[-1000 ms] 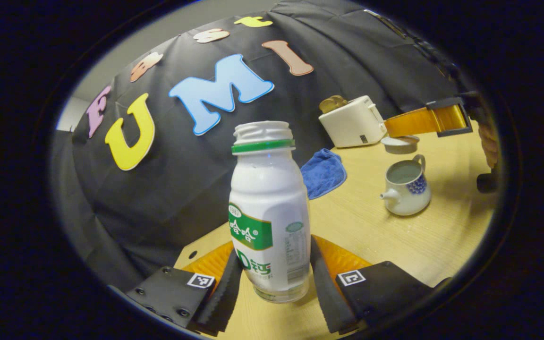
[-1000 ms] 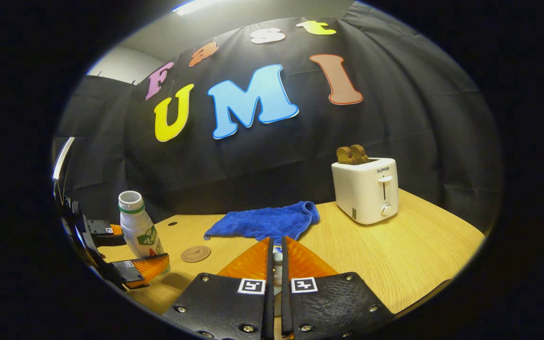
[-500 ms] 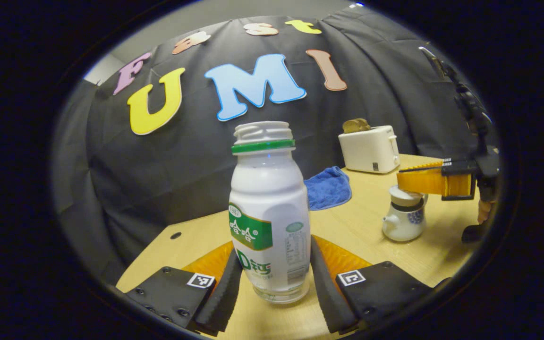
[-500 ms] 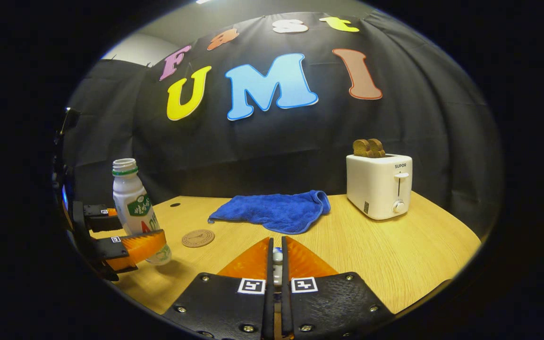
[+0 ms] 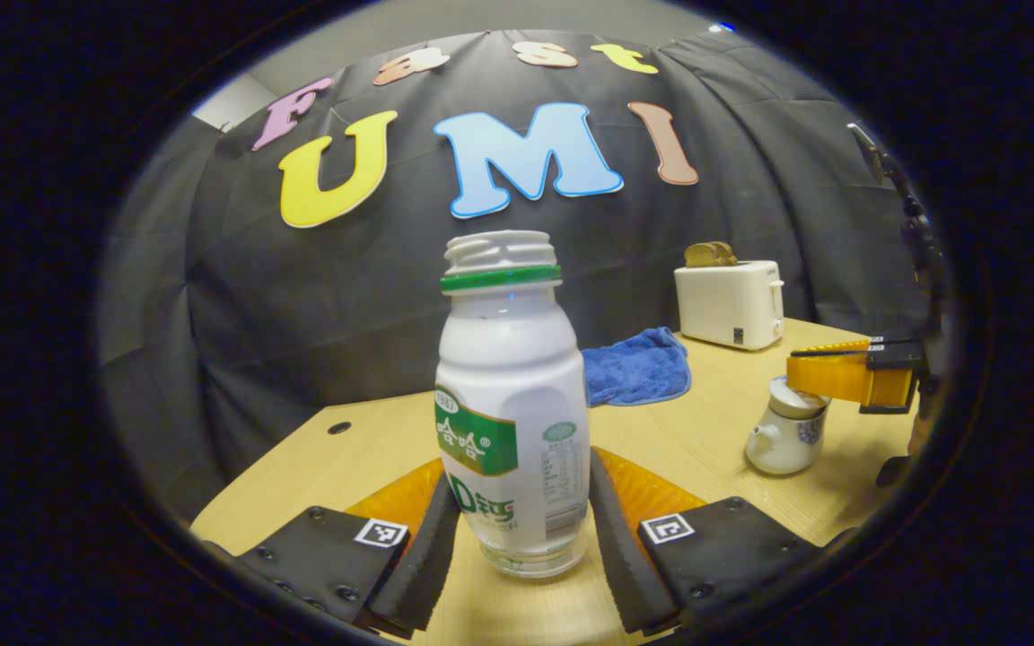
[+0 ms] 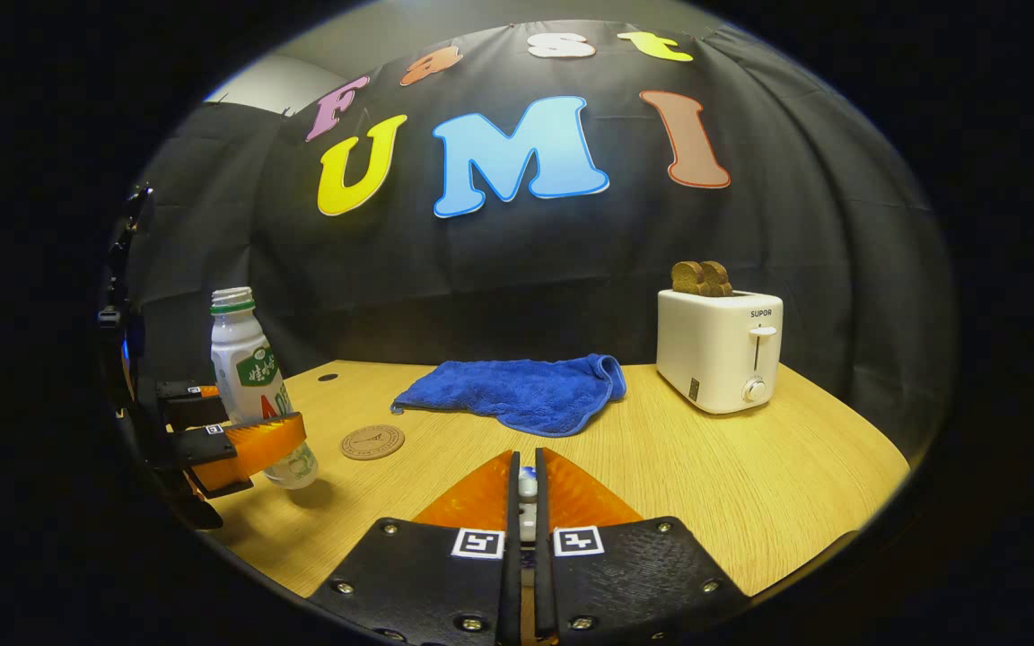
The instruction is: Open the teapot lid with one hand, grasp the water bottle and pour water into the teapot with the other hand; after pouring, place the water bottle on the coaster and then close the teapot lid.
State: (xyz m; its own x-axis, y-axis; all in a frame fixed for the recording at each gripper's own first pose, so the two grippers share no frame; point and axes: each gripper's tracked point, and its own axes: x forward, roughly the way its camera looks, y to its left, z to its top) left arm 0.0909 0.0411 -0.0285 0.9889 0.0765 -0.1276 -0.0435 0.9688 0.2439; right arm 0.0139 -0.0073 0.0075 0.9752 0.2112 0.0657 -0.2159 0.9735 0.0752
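The water bottle (image 5: 512,404) stands upright, pinched in our left hand-held gripper (image 5: 521,529), near the coaster (image 6: 372,441). Our right hand-held gripper (image 6: 524,502) pinches the lid knob on the teapot (image 5: 786,435). Next, we judge, we set the bottle on the coaster.

Bare table (image 6: 732,484) between toaster (image 6: 720,348) and cloth (image 6: 526,395).

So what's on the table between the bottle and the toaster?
In the right gripper view, a coaster and blue cloth lie between bottle and toaster.
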